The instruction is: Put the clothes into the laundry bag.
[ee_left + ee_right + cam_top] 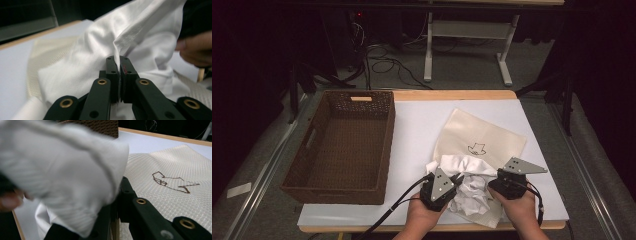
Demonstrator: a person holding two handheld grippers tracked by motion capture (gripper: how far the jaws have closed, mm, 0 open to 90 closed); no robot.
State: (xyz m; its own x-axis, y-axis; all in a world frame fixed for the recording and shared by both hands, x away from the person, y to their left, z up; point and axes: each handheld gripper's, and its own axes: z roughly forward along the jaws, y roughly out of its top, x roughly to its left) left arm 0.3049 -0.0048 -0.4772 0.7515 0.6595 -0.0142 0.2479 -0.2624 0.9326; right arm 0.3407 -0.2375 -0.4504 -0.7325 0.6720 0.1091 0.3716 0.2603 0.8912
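White cloth (150,37) pinched in left hand-held gripper (119,65); right hand-held gripper (117,195) seemingly clamps it too.

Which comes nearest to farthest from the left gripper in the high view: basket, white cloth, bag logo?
1. White cloth: clamped in the left gripper, right beside it.
2. Bag logo: just beyond the cloth, on the bag.
3. Basket: at the table's left side.

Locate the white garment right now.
In the high view the white garment lies crumpled on the cream mesh bag, near the table's front edge, between the left gripper and right gripper, right of the wicker basket.
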